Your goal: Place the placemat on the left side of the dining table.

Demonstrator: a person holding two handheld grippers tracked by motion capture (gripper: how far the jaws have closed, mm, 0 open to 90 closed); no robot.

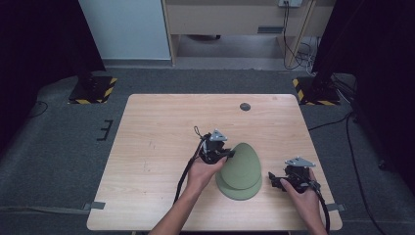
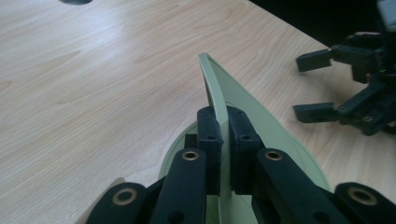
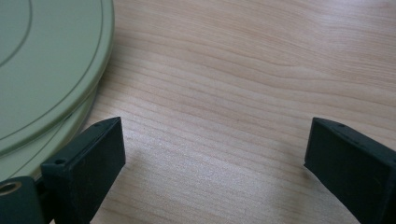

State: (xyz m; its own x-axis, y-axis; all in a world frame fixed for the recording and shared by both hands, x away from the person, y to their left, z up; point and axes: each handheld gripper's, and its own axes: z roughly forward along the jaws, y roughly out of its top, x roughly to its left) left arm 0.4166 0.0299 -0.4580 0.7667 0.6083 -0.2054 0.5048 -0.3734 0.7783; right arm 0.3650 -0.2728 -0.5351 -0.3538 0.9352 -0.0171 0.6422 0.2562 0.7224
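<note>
1. My left gripper has its jaws pressed on the rim of the upper green plate, pinching it.
2. This plate is tilted: its left edge is lifted, and its other edge leans on the lower green plate, which lies flat on the wooden table near the front edge.
3. My right gripper is just to the right of the plates, low at the table, with its jaws spread wide and holding nothing.
</note>
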